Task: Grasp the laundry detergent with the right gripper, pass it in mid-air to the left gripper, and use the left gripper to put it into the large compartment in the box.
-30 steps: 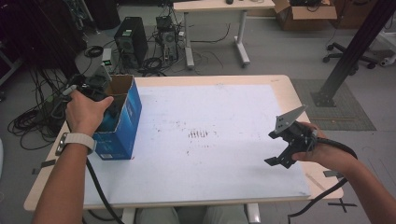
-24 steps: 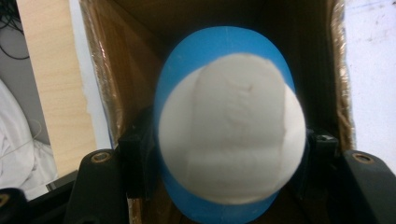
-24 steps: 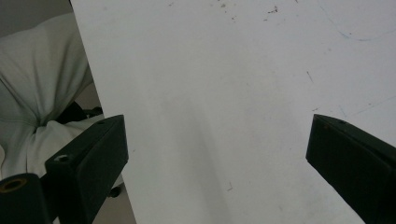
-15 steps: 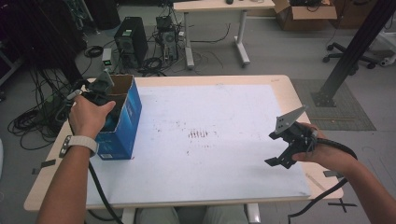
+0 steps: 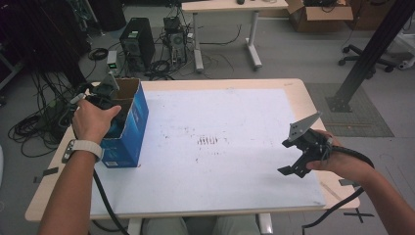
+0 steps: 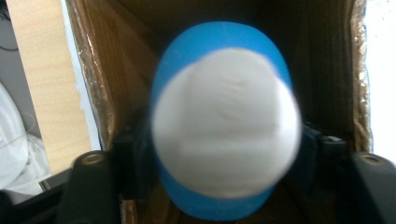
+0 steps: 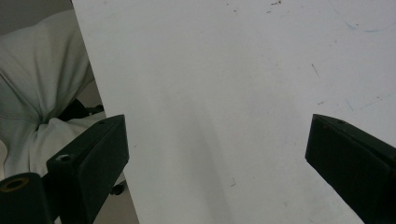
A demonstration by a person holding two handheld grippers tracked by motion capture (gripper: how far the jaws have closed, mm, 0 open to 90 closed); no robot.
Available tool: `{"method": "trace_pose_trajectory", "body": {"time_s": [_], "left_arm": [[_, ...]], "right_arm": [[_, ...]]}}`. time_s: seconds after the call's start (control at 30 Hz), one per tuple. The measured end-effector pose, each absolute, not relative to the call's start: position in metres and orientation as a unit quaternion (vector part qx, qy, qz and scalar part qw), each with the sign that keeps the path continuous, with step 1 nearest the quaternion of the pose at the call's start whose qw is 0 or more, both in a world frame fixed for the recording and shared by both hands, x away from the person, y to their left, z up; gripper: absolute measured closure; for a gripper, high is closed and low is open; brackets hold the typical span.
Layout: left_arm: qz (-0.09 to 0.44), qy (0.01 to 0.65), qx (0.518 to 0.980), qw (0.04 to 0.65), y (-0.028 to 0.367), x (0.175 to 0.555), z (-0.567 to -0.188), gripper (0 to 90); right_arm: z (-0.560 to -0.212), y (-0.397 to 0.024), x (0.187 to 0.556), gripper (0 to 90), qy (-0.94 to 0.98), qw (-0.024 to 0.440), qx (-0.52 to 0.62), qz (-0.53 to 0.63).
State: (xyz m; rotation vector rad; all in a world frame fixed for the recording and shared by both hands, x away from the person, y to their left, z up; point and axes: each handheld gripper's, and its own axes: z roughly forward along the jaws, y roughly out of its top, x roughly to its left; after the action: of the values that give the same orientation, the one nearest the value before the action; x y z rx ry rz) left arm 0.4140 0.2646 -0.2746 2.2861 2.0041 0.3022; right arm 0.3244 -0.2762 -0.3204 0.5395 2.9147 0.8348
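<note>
Left tongs (image 5: 105, 93) sit over the open top of the blue cardboard box (image 5: 128, 128) at the left edge of the surface (image 5: 230, 127), pointing down into it. In the left gripper view a blue and white ball-like thing (image 6: 224, 126) sits between the two black jaws inside the box, blurred and close to the lens. The jaws have just been opening a little; the thing is between them, but I cannot tell if the pads press on it or have let go.

Right tongs (image 5: 299, 152) hover over the right side of the surface, jaws wide apart, nothing between them, well away from the box.

Risks, as I judge them:
- If the jaws have eased off only partway, the round thing can hang on one pad and roll out sideways when the hand lifts, maybe catching the box wall.
- If it is not yet resting on the box bottom, it drops and may bounce; how deep it sits is hidden.
- The box stands right at the surface edge and is light cardboard. A knock from the left hand (image 5: 93, 120) or the tongs on the way out could tip it or push it off.
- Cable trailing under the left forearm could snag the box corner.
</note>
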Motion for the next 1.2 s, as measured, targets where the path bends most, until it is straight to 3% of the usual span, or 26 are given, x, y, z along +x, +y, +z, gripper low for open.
{"method": "trace_pose_trajectory", "body": {"time_s": [0.57,1.2], "left_arm": [[0.130,0.660,0.737,0.059,0.261,0.402,-0.235,27.8],[0.083,0.649,0.754,0.064,0.238,0.366,-0.188,23.4]], "right_arm": [[-0.315,-0.278,0.318,5.8,0.945,0.036,0.173,0.275],[-0.308,-0.278,0.308,5.9,0.944,0.042,0.168,0.280]]}}
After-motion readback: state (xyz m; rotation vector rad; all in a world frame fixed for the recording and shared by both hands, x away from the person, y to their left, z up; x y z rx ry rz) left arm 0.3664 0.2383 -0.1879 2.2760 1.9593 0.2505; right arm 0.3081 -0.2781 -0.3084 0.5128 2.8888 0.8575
